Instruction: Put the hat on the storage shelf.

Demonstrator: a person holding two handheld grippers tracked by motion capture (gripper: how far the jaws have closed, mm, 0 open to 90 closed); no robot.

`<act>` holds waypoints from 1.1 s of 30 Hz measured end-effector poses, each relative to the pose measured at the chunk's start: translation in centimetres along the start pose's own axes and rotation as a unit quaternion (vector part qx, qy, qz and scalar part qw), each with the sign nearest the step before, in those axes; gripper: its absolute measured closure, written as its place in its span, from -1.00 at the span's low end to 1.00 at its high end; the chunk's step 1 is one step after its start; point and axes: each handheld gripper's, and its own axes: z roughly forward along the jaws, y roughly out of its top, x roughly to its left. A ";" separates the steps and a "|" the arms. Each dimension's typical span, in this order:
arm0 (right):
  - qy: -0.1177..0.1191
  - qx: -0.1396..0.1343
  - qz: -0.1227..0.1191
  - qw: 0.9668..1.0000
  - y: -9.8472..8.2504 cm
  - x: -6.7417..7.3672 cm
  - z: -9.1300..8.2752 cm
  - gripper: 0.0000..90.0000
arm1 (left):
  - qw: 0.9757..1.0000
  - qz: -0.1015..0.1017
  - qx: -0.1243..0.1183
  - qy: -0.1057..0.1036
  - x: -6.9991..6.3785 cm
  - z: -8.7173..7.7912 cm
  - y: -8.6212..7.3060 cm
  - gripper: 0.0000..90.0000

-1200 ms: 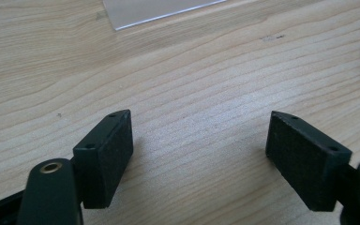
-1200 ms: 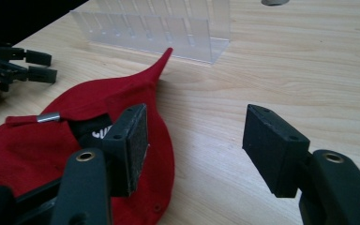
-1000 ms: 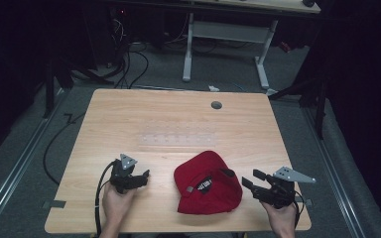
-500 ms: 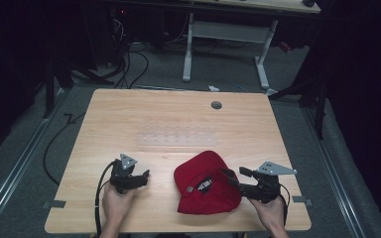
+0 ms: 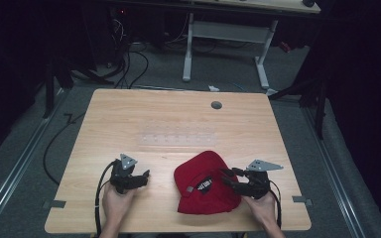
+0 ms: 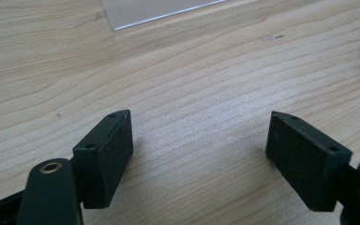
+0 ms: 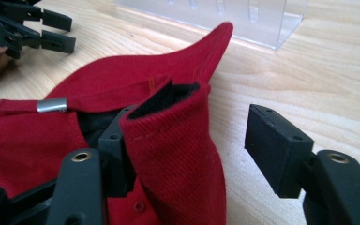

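**K:** Right gripper view: right gripper (image 7: 187,154) has 1 jaw tucked inside the red cap (image 7: 168,140), behind the folded rim of the back opening. Other jaw stands out in the air on the far side of that rim, clear gap to the cloth. Jaws have just been closing a little, rim between them, no squeeze yet. So not clamped.

**M:** Left one?

**K:** Left gripper (image 6: 199,150) spread wide, nothing between the pads, just bare wood of the table (image 6: 192,70) under it. Red sliver of the cap at the picture's right edge.

**M:** Cap position?

**K:** High view: cap (image 5: 206,191) lies on the table (image 5: 129,114) near the person's edge, right of centre, between the 2 grippers. Right gripper (image 5: 230,181) sits at its right side, jaws pointing left into it, hand (image 5: 263,210) behind. Left gripper (image 5: 136,177) is well apart from the cap, jaws pointing toward it, held by the left hand (image 5: 115,204).

**M:** Detail on the cap?

**K:** Silver metal clip (image 7: 51,105) on the back strap, dark lining showing inside the fold.

**M:** Further out?

**K:** Clear plastic rack (image 5: 178,139) lies flat just beyond the cap, mid-table. Grey round grommet (image 5: 216,105) near the far edge. White-legged desk (image 5: 225,34) on the floor past the table.
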 end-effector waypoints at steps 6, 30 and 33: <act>-0.015 -0.002 -0.008 1.000 -0.4 -0.2 0.4 0.11 | 1.000 0.000 -0.001 -0.001 0.0 0.0 0.0 -0.48; -0.002 0.008 0.010 1.000 -0.5 -0.2 0.6 0.75 | 1.000 0.000 -0.001 -0.002 0.0 0.0 0.0 -0.47; 0.002 0.004 0.020 1.000 -0.6 -0.4 0.6 0.78 | 1.000 0.000 -0.001 -0.002 -0.1 0.0 0.0 -0.47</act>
